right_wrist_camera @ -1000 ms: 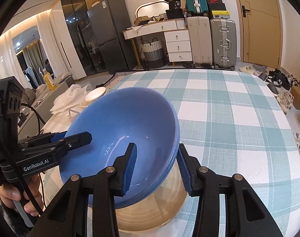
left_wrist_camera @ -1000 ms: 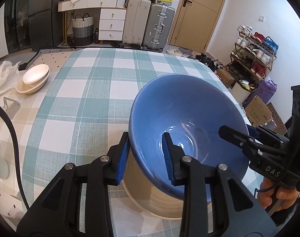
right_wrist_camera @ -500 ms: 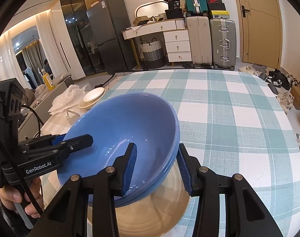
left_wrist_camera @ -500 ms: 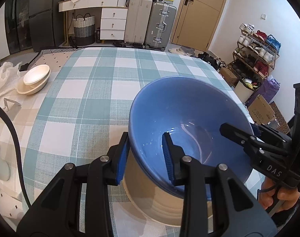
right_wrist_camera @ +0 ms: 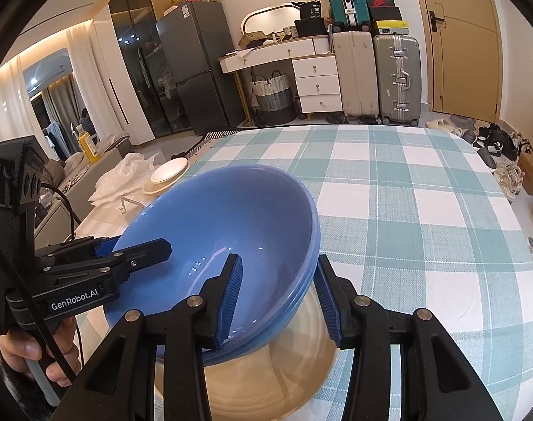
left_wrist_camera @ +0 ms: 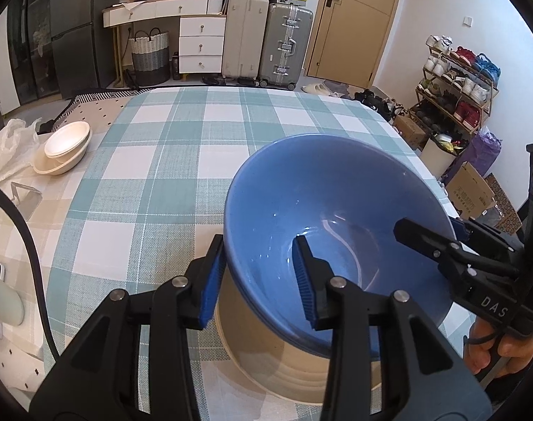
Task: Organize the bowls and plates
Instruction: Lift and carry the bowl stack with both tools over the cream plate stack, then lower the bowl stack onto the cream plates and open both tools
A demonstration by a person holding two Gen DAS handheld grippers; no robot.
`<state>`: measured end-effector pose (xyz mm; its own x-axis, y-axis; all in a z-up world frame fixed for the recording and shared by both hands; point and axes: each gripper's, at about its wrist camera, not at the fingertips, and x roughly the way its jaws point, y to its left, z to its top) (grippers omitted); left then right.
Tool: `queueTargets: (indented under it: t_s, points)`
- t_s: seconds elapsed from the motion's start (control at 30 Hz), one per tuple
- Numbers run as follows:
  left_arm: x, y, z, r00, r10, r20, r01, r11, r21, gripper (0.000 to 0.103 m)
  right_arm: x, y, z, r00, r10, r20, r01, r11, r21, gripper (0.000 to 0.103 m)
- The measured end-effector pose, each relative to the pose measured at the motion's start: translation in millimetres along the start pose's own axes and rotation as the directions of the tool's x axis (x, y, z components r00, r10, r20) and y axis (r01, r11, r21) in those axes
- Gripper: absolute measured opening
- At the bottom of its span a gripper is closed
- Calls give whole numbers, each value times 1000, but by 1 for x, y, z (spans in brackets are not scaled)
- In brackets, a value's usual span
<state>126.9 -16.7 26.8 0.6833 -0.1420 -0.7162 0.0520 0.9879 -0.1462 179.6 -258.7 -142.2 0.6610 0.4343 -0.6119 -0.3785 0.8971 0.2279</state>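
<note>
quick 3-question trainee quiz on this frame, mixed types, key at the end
1. Multiple choice: the blue bowl is right over A) a beige bowl B) a metal rack C) a plastic bag.
2. True or false: the white bowls sit apart from the blue bowl.
3. Fill in: the left gripper and the right gripper each have the blue bowl's ____ between their jaws.
Key: 1 A. 2 true. 3 rim. Note: the left gripper's jaws have just been opening, with the rim between them.

Suitcases (left_wrist_camera: 266,42) by a door (left_wrist_camera: 354,17) (shut), shoe rack (left_wrist_camera: 459,80).
</note>
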Motion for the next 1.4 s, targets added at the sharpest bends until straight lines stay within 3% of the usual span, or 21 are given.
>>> queueTargets:
  t_s: [0.13, 0.37, 0.47, 0.53, 0.63, 0.7, 0.73, 0.9, 1.07, 1.4]
  points:
    - [-1, 1, 1, 1000, -19, -3, 19, 1000, -8, 35, 0, -1, 0, 1000, 12, -2, -12, 1000, 6, 44]
    - [-8, -11, -4, 1000, -15, 4, 15, 999, 39, 58, -4, 2, -2, 1000, -5, 8, 5, 1000, -22, 46]
    - [-15, -18, -6, 1000, -10, 23, 8, 997, 71, 77, -9, 3, -3, 1000, -10, 20, 11, 999, -38, 53]
    - [-20, -20, -7, 999, -5, 32, 2, 997, 80, 77, -12, 3, -3, 1000, -15, 28, 16, 999, -48, 65]
    - [-28, -17, -8, 999, -2, 51, -2, 998, 61, 84, -18, 3, -4, 999, -10, 42, 12, 998, -56, 69]
    - [-37, -16, -11, 996, -11, 85, 6, 998, 56, 101, -25, 6, -6, 998, -12, 65, 17, 997, -76, 77]
    - [-42, -15, -13, 994, -11, 104, 6, 998, 55, 101, -28, 8, -7, 997, -12, 81, 19, 996, -86, 86]
    - [-62, -14, -19, 989, -8, 151, 0, 999, 55, 101, -51, 16, -14, 986, 10, 166, 11, 992, -129, 98]
    - [-85, -12, -30, 981, -15, 192, 2, 998, 66, 101, -70, 22, -22, 971, 30, 236, 10, 986, -166, 102]
    - [-106, -2, -51, 972, -15, 233, -5, 996, 85, 101, -74, 19, -38, 970, 97, 223, -44, 972, -233, 102]
